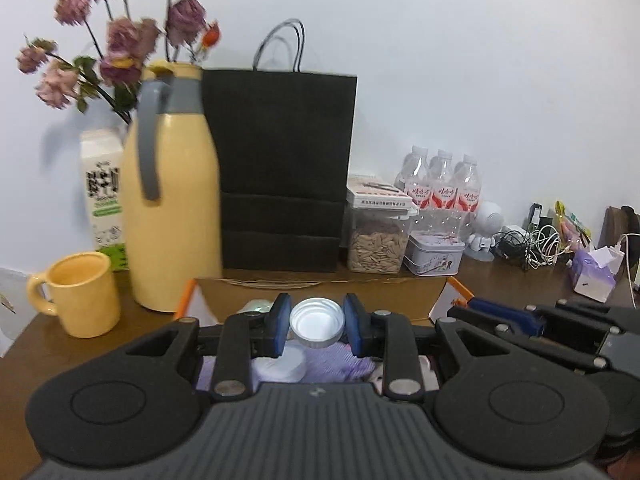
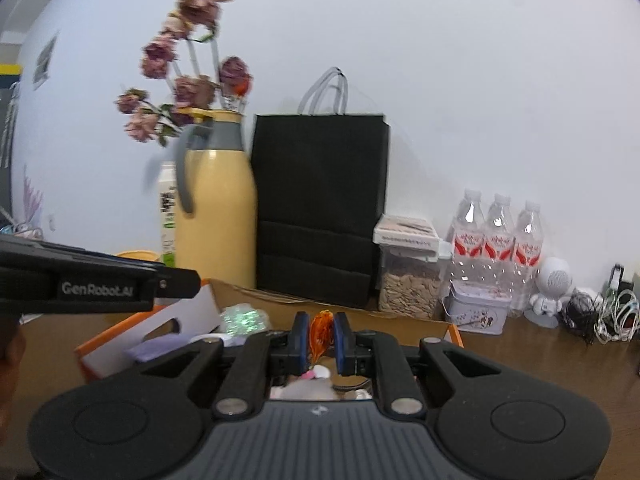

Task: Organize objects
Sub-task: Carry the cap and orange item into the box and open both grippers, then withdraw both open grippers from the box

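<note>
My left gripper [image 1: 317, 322] is shut on a white jar lid [image 1: 317, 322], held with its hollow side facing me above an open cardboard box [image 1: 320, 294]. My right gripper [image 2: 321, 334] is shut on a crinkly orange wrapped thing [image 2: 321, 330] above the same box [image 2: 256, 300]. The box holds a purple cloth [image 1: 332, 364], a white round lid [image 1: 282, 364] and a shiny green packet [image 2: 243, 320]. The right gripper shows at the right edge of the left wrist view [image 1: 552, 324]; the left gripper's body shows at the left of the right wrist view [image 2: 92, 284].
Along the wall on the brown table stand a yellow mug [image 1: 80, 294], a yellow thermos jug [image 1: 172, 192], a milk carton [image 1: 102, 196], dried flowers [image 1: 120, 40], a black paper bag [image 1: 284, 168], a seed container [image 1: 378, 236], a tin [image 1: 434, 256], three water bottles [image 1: 442, 188], tangled cables [image 1: 532, 246] and a tissue pack [image 1: 594, 274].
</note>
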Demonstrator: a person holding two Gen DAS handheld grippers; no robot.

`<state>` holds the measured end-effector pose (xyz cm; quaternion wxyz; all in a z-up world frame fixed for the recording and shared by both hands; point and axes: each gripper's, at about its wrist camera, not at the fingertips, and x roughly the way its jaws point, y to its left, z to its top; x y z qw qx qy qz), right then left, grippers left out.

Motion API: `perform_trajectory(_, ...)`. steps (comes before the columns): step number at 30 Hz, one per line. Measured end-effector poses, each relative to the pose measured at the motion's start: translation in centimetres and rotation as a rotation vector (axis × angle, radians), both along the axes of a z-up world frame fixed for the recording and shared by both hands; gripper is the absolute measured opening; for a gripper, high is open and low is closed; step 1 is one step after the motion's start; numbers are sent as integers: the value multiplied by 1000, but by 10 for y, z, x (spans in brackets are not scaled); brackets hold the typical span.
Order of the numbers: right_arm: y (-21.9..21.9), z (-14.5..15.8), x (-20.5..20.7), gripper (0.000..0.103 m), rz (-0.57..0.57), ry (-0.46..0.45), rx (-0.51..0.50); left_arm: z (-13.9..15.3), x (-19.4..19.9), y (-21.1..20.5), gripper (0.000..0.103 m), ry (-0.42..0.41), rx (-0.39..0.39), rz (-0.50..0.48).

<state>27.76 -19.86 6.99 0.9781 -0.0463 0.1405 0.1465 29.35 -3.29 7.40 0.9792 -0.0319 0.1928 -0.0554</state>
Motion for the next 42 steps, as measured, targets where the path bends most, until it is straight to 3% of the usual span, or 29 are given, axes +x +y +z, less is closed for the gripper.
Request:
perform_trajectory(6, -17, -15, 32, 12, -45, 75, 38, -19, 37, -15, 29, 61, -29, -12)
perform_trajectory(14, -24, -28, 43, 13, -39, 128, 37, -27, 43, -13, 30, 84, 3, -2)
perform_trajectory(16, -24, -29, 44, 13, -40, 137, 37, -26, 43, -11, 40, 85, 8, 2)
perform_trajectory(17, -25, -29, 44, 16, -43, 139, 37, -25, 43, -11, 54, 83, 13, 6)
perform_trajectory(20, -27, -27, 44, 53, -55, 136, 48, -26, 43, -14, 98, 83, 48, 20)
perform_trajectory(21, -29, -27, 43, 70, -58, 134, 53, -26, 42, -15, 103, 78, 59, 25)
perform_trajectory(22, -30, -26, 43, 84, -57, 133, 58, -26, 41, -16, 103, 69, 60, 33)
perform_trajectory(25, -31, -27, 45, 103, -57, 144, 60, -25, 42, -16, 103, 82, 63, 47)
perform_trajectory(42, -29, -26, 43, 103, -67, 149, 38, -16, 34, -10, 103, 82, 38, 50)
